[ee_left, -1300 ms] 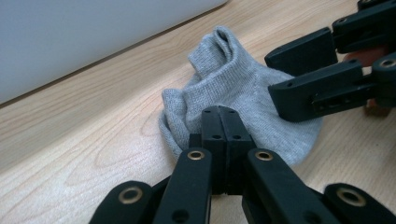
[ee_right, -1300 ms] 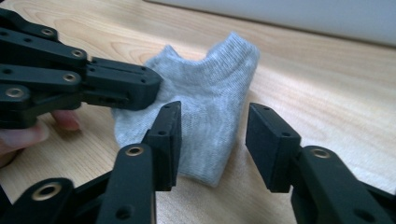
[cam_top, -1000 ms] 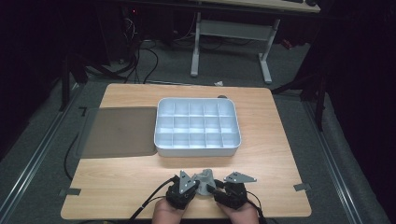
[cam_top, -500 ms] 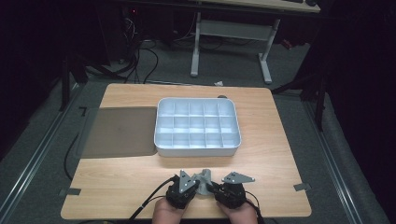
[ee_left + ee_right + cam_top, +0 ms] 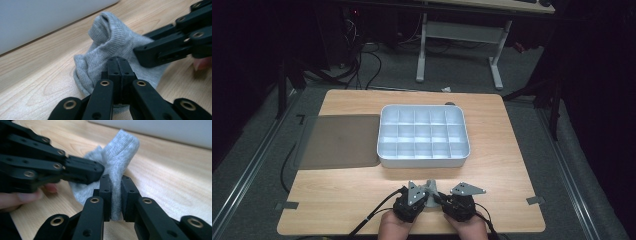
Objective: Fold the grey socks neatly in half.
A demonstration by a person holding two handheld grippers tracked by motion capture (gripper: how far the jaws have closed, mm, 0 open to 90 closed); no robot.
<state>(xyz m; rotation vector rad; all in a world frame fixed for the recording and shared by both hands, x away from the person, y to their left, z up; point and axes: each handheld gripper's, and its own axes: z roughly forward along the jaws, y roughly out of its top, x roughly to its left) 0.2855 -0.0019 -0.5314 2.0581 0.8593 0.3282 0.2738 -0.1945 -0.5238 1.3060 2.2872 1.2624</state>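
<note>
I hold the grey sock (image 5: 117, 160) with both grippers at the table's (image 5: 337, 195) near edge — right gripper (image 5: 115, 196) has just closed on a fold, left gripper (image 5: 119, 75) fully shut on the cloth. Next, I think, comes lifting it together toward the tray (image 5: 424, 161).

In the left gripper view the left gripper (image 5: 119, 75) covers the grey sock's (image 5: 112, 42) lower fold; the tray (image 5: 45, 20) at 11 o'clock is blurred and cut off.

Wooden table (image 5: 502, 150): white compartment tray (image 5: 423, 136), grey mat (image 5: 339, 141) touching it, grey sock (image 5: 430, 189) near edge.
</note>
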